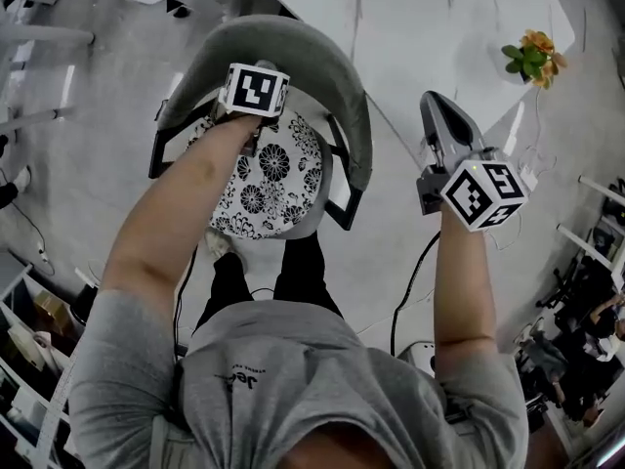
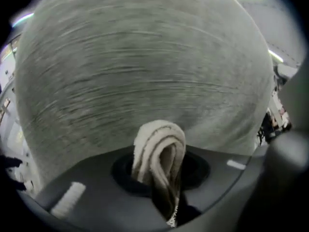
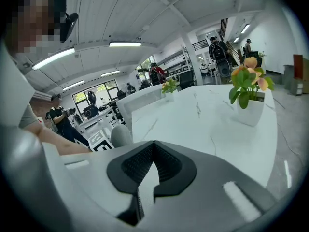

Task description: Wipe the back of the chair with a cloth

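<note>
Left gripper [image 2: 159, 178] is clamped on the folded cloth [image 2: 159, 146], with the chair back [image 2: 145, 66] right ahead of my jaws and the cloth seemingly pressed on it. I'd go even pressure, long strokes along the curve. Right gripper [image 3: 153, 166] is pinched closed, empty.

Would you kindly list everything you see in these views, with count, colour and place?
chair back: one, grey, curved, in front of the person
seat cushion: one, white with black flowers, on the chair
cloth: one, cream, folded, between the left gripper's jaws at the chair back
table: one, white marbled, beyond the chair
potted plant: one, peach flowers, green leaves, white pot, on the table
second plant: one, green, further along the table
people: several, dark clothes, far background
left gripper: one, grey, shut on the cloth
right gripper: one, grey, shut and empty, right of the chair
</note>
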`<state>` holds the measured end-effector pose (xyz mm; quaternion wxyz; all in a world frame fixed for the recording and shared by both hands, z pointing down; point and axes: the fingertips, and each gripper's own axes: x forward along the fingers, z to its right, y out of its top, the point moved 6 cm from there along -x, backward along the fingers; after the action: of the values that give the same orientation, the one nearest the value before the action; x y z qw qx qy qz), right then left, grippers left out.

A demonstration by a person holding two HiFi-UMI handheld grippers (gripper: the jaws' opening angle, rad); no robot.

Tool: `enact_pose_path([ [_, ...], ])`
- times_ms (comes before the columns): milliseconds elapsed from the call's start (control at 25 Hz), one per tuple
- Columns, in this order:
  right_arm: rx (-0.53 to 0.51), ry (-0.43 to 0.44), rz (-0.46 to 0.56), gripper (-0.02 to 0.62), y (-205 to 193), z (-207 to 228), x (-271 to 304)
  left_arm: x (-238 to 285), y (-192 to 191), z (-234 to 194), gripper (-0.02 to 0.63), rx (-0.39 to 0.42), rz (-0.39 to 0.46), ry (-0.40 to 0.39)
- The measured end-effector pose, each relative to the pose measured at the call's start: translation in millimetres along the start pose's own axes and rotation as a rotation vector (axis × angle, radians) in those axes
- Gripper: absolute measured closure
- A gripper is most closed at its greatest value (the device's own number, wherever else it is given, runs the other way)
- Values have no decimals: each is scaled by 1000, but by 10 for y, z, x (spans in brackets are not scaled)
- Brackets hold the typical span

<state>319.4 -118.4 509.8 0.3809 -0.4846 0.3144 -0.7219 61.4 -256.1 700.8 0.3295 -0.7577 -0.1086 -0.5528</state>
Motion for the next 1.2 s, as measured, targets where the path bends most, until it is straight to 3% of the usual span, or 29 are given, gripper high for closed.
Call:
enact_pose_path([
  [200,20,-11,31,594,34,253,-148,131,111,761,462,255,22,-74],
  [400,34,-11,51,594,-2,365,-262,205,-76,1262,462,438,1,-84],
  [800,22,-4,57,594,-47,261,-375,236,-600,2061,462,766,-61,-200],
  [840,18,-5,58,594,-47,229,-376,237,-635,2098,462,767,-63,-219],
  [920,14,-8,61,594,-47,140,-379,212,-663,2095,462,683,-51,-266],
  [1040,2,-1,58,594,-45,-52,-373,55,-681,1816,460,428,-3,-314],
  [1200,-13,15,52,594,-59,-344,-318,-139,-933,884,460,90,14,-205],
])
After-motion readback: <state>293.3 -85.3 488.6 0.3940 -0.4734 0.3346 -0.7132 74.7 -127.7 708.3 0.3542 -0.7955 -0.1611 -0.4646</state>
